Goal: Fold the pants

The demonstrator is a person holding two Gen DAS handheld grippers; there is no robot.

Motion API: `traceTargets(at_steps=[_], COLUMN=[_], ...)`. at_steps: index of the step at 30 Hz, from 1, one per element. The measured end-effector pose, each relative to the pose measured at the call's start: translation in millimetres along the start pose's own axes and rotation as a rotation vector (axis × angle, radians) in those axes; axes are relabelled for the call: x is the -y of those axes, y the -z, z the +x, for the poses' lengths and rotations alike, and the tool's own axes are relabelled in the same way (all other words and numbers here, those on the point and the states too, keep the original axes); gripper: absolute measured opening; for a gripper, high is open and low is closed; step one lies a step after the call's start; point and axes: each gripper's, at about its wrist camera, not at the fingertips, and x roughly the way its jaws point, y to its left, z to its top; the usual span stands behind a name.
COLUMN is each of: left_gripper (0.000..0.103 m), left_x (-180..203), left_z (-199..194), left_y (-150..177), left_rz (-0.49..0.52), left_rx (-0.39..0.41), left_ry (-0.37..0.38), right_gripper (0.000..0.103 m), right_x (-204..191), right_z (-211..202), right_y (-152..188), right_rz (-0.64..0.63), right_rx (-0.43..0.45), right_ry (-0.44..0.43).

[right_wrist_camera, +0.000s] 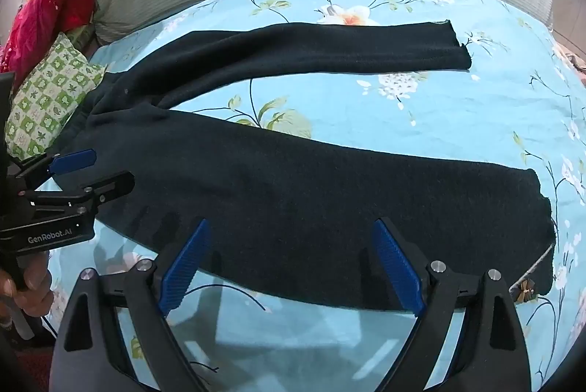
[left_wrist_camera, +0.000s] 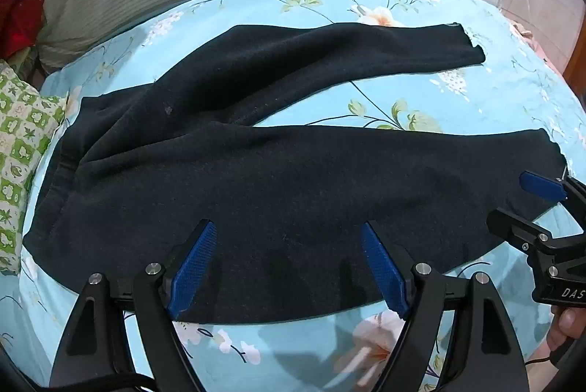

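Both jaws spread wide, left gripper (left_wrist_camera: 287,238) and right gripper (right_wrist_camera: 291,234) holding nothing, above near leg of dark pants (left_wrist_camera: 256,172) lying flat, legs splayed, across floral bedsheet (left_wrist_camera: 457,99), waistband toward left edge.

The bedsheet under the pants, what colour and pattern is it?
Light blue bedsheet with white and peach flowers on dark stems, clearest in the right wrist view.

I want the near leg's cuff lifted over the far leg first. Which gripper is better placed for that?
Right. The right gripper hangs open over the near leg of the pants, toward its cuff. The left gripper, also open, sits nearer the waistband.
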Motion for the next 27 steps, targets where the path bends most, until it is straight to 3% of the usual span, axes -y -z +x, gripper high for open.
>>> traceTargets(at_steps=[27], left_gripper=[0.081], left_x=[1.3], left_z=[2.1], left_y=[0.1], left_rz=[-0.001], left_rx=[0.000], left_ry=[-0.001], right_gripper=[0.090], right_x=[0.0], right_z=[2.3], right_y=[-3.8], right_rz=[0.004], right_rx=[0.009], right_ry=[-0.003])
